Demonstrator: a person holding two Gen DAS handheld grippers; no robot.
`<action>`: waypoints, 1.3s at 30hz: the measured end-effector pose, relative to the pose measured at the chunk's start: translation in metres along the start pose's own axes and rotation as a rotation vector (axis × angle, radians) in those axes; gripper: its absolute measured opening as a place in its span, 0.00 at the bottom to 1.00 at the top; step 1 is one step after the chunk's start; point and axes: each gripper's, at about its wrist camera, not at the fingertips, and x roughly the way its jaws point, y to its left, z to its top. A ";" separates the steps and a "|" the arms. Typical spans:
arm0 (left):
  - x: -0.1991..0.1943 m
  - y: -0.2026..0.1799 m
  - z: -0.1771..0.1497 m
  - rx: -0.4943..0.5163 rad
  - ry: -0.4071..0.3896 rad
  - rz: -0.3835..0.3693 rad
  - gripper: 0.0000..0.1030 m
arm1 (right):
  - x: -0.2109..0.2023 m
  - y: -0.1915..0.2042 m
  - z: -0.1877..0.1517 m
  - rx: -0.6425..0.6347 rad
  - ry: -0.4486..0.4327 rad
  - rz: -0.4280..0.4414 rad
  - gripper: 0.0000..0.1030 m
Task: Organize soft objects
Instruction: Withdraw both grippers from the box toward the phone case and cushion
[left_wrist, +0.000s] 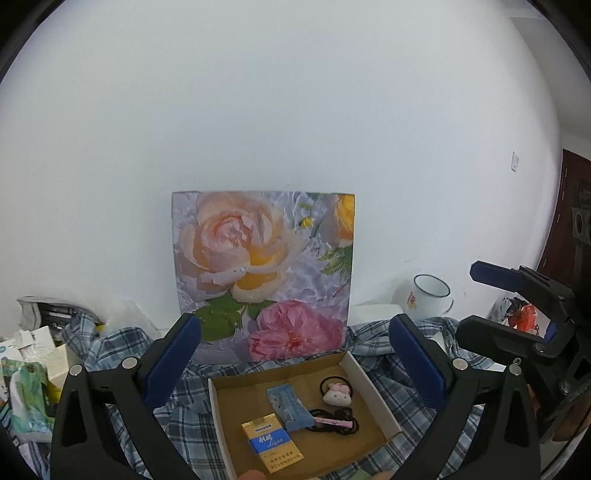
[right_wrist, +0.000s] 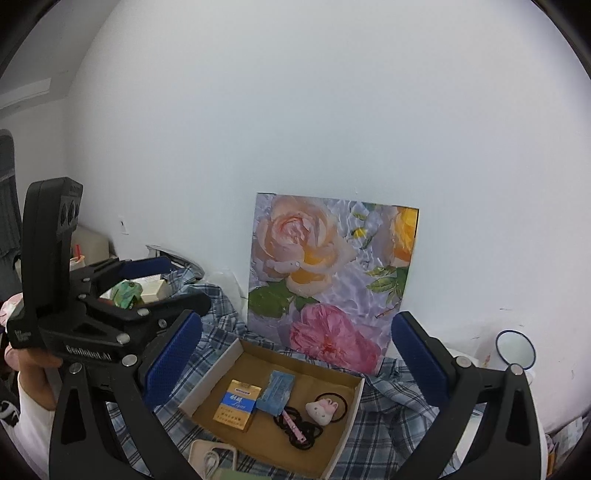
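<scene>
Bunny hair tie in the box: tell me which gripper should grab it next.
Right, probably. The bunny hair tie lies at the cardboard box's right end, nearer the right gripper. The left gripper, also open, faces the box's other end.

The supporting surface is covered by a blue-and-white plaid cloth (left_wrist: 402, 391), rumpled along its far edge. Lying directly on the cloth is a shallow open cardboard box (left_wrist: 373, 384) with white outer walls and a brown interior; a floral picture panel (left_wrist: 266, 273) stands upright just behind it, against the wall. A white enamel mug (left_wrist: 430, 295) stands at the right rear of the surface, and assorted cartons and packets (left_wrist: 33, 373) are piled at its left edge.
</scene>
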 end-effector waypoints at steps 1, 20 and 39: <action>-0.007 -0.002 -0.001 0.000 -0.003 0.002 1.00 | -0.006 0.001 0.000 -0.002 -0.004 0.000 0.99; -0.089 -0.034 -0.041 0.014 -0.022 -0.013 1.00 | -0.097 0.020 -0.036 0.033 -0.057 0.049 1.00; -0.099 -0.035 -0.097 -0.031 0.039 0.017 1.00 | -0.079 0.016 -0.107 0.063 0.010 0.112 1.00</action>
